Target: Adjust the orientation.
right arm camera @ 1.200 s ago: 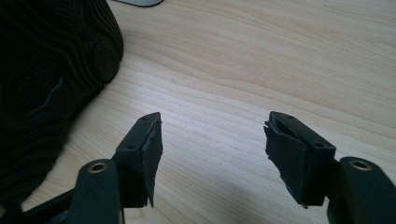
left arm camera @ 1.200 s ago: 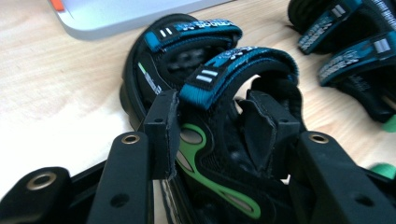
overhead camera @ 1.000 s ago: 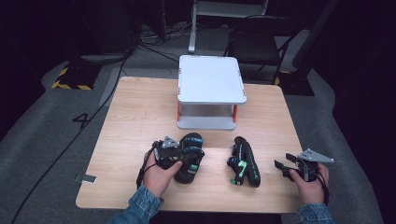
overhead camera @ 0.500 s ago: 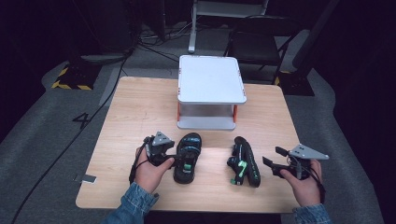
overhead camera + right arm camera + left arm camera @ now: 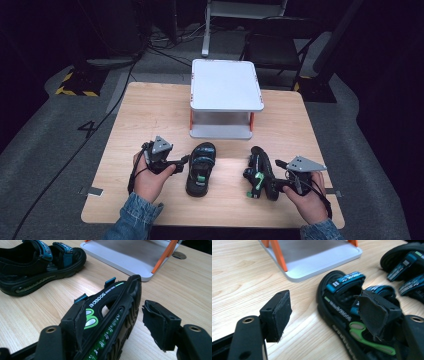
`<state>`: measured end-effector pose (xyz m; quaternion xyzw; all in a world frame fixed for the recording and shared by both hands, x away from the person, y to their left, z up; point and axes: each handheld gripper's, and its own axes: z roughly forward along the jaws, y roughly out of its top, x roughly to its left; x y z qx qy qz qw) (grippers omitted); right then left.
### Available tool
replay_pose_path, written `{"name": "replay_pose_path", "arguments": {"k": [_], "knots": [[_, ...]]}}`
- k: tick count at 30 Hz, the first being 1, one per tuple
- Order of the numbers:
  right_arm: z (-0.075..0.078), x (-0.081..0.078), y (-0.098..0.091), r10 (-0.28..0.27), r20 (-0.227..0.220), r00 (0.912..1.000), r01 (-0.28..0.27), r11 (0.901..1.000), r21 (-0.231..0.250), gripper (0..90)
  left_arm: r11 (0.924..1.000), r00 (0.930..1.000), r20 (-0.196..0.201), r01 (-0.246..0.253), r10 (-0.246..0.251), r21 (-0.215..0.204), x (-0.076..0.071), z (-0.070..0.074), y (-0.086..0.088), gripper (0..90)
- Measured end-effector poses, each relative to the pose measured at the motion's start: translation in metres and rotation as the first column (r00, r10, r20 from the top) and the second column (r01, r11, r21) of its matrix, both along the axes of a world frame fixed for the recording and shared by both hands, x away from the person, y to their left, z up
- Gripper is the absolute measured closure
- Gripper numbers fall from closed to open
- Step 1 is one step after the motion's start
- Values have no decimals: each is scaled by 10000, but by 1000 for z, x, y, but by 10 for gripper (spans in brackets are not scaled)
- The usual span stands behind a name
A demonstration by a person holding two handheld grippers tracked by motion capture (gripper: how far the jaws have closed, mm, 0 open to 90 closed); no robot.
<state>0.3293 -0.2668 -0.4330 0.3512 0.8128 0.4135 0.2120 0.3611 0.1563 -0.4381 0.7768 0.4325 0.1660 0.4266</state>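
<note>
Moved since earlier: left gripper (image 5: 184,161) drawn back off the left sandal (image 5: 201,168), jaws just widened; right gripper (image 5: 280,185) brought in to the right sandal (image 5: 261,172), jaws just narrowed a little.
High view: both sandals on wooden table (image 5: 150,115), before white two-tier shelf (image 5: 222,100); left one flat, right one tipped on its side.
Left gripper view: jaws apart, empty; sandal beside right pad (image 5: 374,312); blue webbing straps, soft.
Right gripper view: jaws astride sole edge, far pad (image 5: 160,325) clear, no clamp yet.
Handling: probably light, rubbery, grippy; take by stiff sole rim, not floppy straps.

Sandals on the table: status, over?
Left gripper open, just opening beside upright sandal. Right gripper open around tipped sandal, one pad off. White shelf behind, nothing blocking.
</note>
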Motion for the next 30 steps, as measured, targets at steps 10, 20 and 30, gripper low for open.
{"name": "replay_pose_path", "arguments": {"k": [10,20,30], "knots": [[-9,1,15,383,100,9992,-371,9943,-1002,423,9998,9998,-163,-98,101,191,-1,0,17,264],[-5,5,-7,-192,-214,9996,181,9984,-530,502,9995,9995,-148,-292,290,-132,1,2,27,259],[-4,3,-45,-1921,-137,9813,1905,9785,-794,575,9993,9991,-195,-370,370,-9,3,-2,29,258]]}}
